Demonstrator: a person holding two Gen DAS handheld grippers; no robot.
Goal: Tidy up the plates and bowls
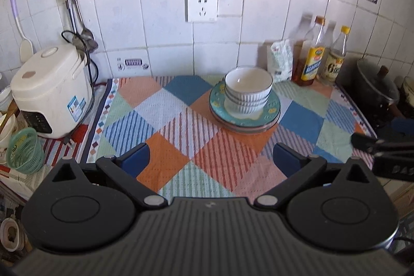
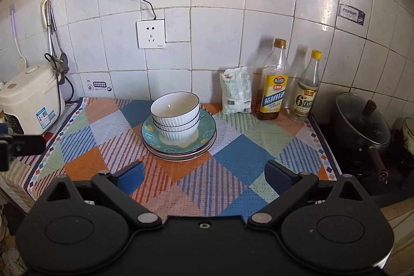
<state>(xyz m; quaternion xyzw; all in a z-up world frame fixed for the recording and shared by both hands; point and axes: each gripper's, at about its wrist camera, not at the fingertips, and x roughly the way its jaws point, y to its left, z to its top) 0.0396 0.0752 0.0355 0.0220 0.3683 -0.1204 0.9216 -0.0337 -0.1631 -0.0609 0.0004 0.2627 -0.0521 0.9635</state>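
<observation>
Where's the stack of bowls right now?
In both views the stacked bowls sit on the plates, mid-cloth, left of the white packet.

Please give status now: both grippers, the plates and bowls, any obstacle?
Left gripper open, empty. Right gripper open, empty. White ribbed bowls nested on stacked teal plates. Nothing in the way.

The cloth point(image 2: 233, 157) on the counter has a patchwork of diamonds in orange, blue, pale green and white, many with stripes. The bowls point(image 2: 176, 115) are white with fine ribs and a dark line at the rim. The top plate point(image 2: 207, 131) is teal with yellow marks; the plate under it shows a pink edge. The rice cooker point(image 1: 49, 92) is cream white. Both tools have blue pads point(image 1: 137, 159) on black arms.
</observation>
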